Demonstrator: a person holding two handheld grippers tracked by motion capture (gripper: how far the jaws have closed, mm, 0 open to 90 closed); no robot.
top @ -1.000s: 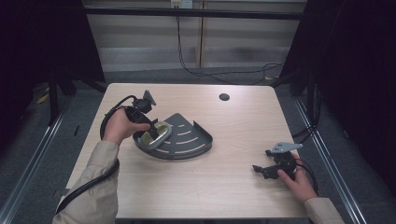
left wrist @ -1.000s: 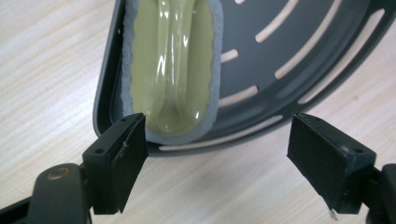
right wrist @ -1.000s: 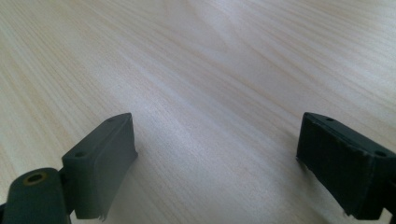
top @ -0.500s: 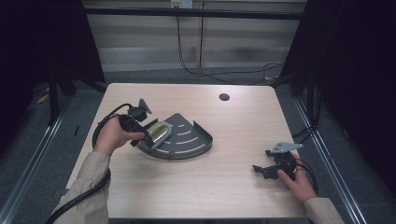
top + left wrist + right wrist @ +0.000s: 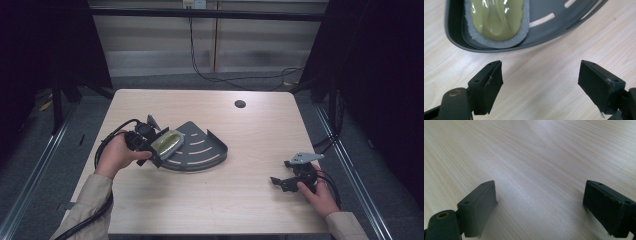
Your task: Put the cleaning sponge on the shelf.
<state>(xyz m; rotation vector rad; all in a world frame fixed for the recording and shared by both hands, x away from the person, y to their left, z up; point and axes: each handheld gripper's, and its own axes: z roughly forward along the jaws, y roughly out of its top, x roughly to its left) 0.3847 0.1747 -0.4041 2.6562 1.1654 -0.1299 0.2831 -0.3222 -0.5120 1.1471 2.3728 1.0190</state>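
Grey slotted tray [image 5: 202, 147] beside left hand-held gripper [image 5: 156, 146], jaws apart, right hand-held gripper [image 5: 281, 182] resting low

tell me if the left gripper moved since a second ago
Yes: the left gripper has pulled back toward the table's left edge, off the grey tray.

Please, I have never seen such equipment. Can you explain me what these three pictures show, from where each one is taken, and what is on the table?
A person sits at a wooden table, holding a two-jaw tool in each hand. The high view looks down from above. The other two views come from small cameras on the tools.

The left gripper is open beside a dark grey slotted tray, which holds a yellow-green sponge. The right gripper rests open, with bare wood between its jaws. Nothing is held.
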